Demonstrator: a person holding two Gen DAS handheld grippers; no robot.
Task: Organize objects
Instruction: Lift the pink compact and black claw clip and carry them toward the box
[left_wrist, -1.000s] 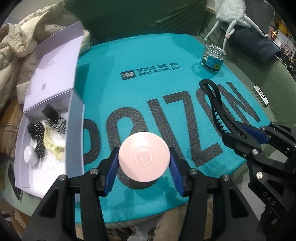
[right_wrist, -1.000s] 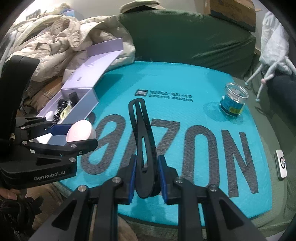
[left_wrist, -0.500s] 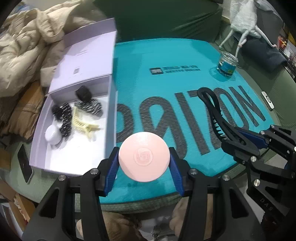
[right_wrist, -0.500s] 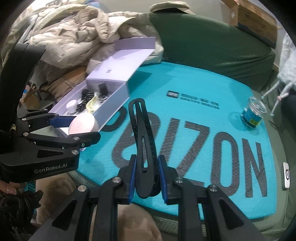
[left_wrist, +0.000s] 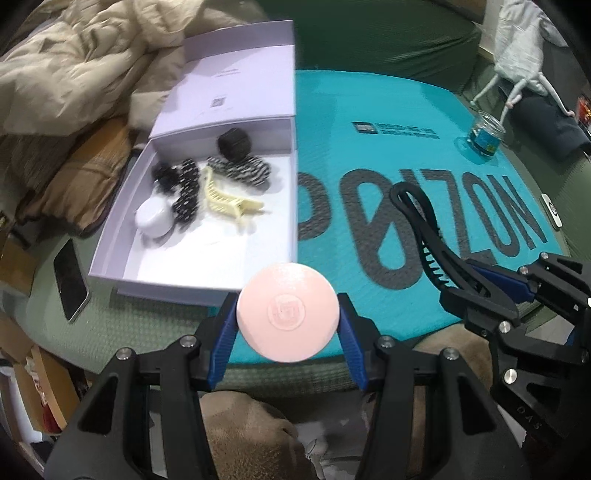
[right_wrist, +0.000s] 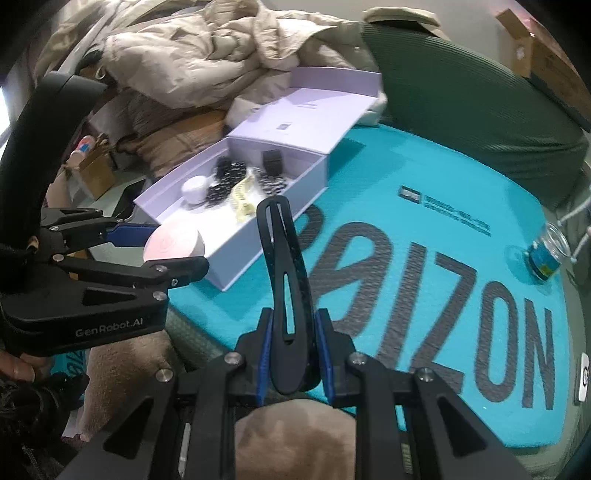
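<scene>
Left gripper (left_wrist: 287, 325) is clamped on the round pink plastic disc (left_wrist: 287, 312), and the open lilac cardboard box (left_wrist: 110, 240) sits just ahead-left. Right gripper (right_wrist: 291, 354) pinches the long black hair clip (right_wrist: 286, 280), farther away from the box.

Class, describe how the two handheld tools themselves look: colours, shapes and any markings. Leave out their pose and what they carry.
Both are matte black plastic. The left tool has two angular fingers with triangular cut-outs, silver screw heads and blue pads. From the right wrist view its side reads "GenRobot.AI" in pale letters. The right tool matches: black fingers, silver screws, blue pads. No cables or sleeves show.
</scene>
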